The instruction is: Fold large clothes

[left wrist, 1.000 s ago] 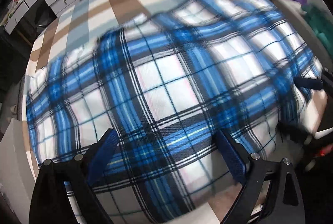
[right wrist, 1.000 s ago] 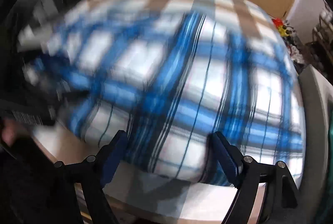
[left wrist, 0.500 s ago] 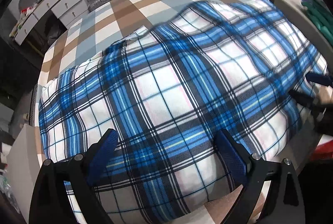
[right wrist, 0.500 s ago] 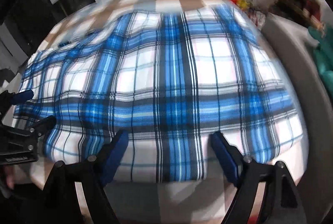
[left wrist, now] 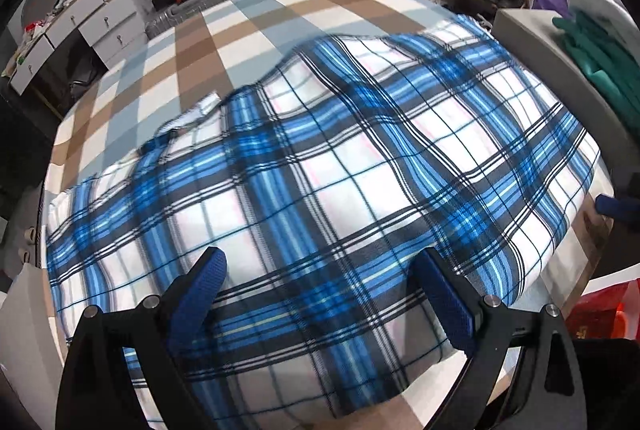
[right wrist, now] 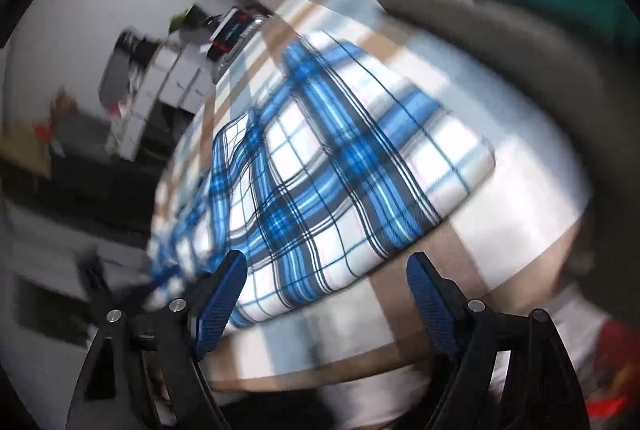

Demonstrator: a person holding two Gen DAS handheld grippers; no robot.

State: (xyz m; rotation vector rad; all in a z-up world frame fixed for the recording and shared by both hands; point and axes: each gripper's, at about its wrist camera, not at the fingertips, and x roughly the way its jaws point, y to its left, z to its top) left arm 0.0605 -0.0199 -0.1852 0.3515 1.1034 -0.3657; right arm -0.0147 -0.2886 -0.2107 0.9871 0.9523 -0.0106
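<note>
So the blue plaid garment [left wrist: 320,182] is spread flat over the near half of the bed [left wrist: 256,18], right up to the near edge, where a thin strip of checked bedsheet is left showing below its hem. The far half of the bed is bare sheet, so plenty of open room is seen back there. The garment's far edge is rumpled, with a small white tag-like bit [left wrist: 208,102] turned up near the left side.

The left gripper [left wrist: 316,266] is held above the near part of the fabric, jaws wide apart, nothing pinched. The right gripper [right wrist: 326,270] is seen tilted over the garment's near right corner [right wrist: 476,166], jaws also spread wide and empty; that view is blurred. To the right, a grey surface [left wrist: 548,54] with green cloth [left wrist: 600,58] on it crowds that edge of the bed.
</note>
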